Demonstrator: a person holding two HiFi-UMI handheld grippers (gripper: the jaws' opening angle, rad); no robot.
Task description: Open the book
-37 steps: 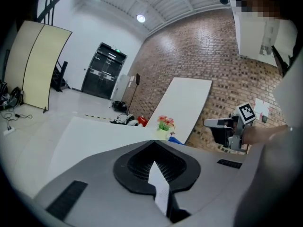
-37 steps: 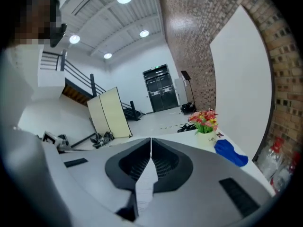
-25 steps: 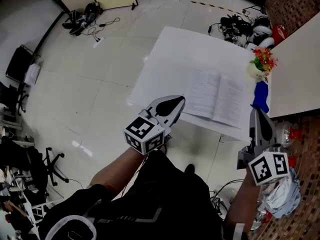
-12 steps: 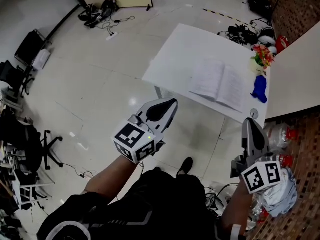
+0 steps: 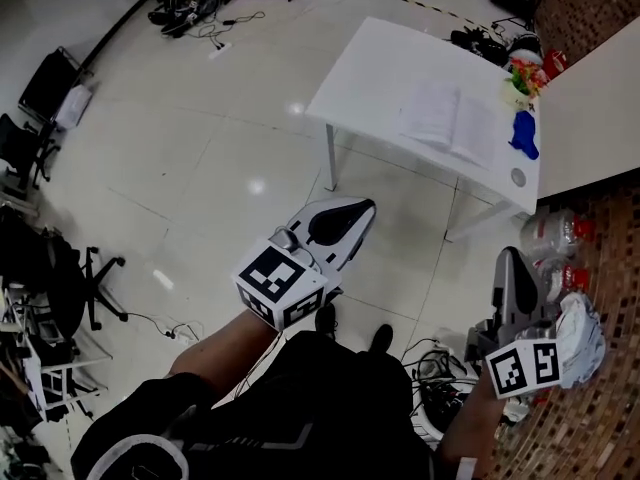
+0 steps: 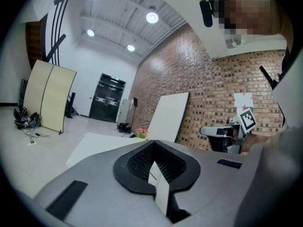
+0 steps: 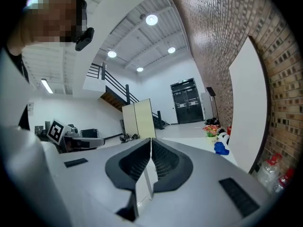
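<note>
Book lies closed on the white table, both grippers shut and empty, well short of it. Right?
No. Head view shows the book open, pages spread, on the white table. Left gripper and right gripper are shut, empty, well short of it.

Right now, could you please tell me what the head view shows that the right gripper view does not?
Only the head view shows the open book and an office chair. Only the right gripper view shows ceiling lights, stairs and black doors. Both show the flowers and the blue object.
</note>
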